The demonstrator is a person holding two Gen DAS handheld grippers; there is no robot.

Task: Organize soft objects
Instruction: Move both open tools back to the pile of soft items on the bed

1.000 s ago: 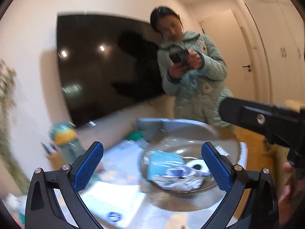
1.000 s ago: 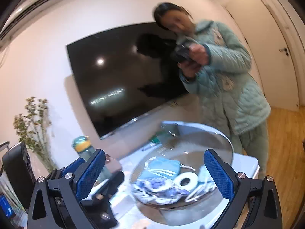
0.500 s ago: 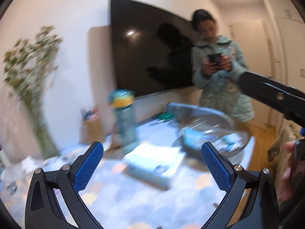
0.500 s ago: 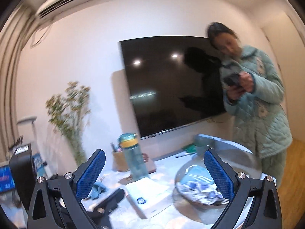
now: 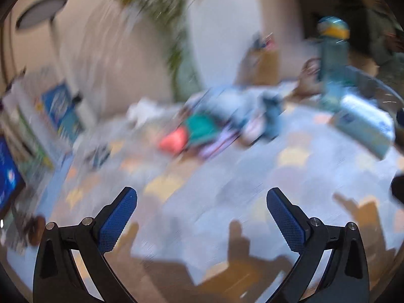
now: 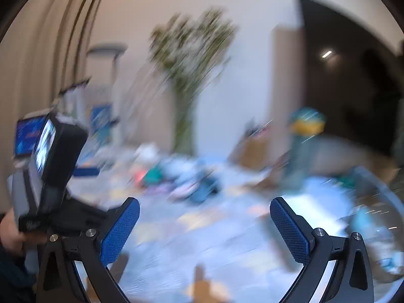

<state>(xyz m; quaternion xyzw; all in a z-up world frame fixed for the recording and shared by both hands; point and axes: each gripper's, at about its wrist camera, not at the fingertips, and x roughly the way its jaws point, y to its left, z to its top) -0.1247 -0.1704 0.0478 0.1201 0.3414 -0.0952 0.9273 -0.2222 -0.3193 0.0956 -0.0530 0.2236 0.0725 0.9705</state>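
Both views are smeared with motion blur, so detail is thin. The left gripper (image 5: 202, 217) hangs over the patterned tablecloth (image 5: 227, 176) with its blue fingers (image 5: 118, 217) spread wide and nothing between them. The right gripper (image 6: 204, 227) is just the same, released and empty, low in its frame. The soft things, a jumbled pile of cloth pieces (image 5: 214, 126) in teal, pink and blue, lie at the centre of the left view, well apart from either tool; in the right view the pile (image 6: 176, 179) sits centre-left. A blue bottle (image 5: 333, 60) stands upper right. I'd call this the approach step: nothing is picked yet. Next, I reckon, one gripper must reach the pile and single out one piece to pinch.
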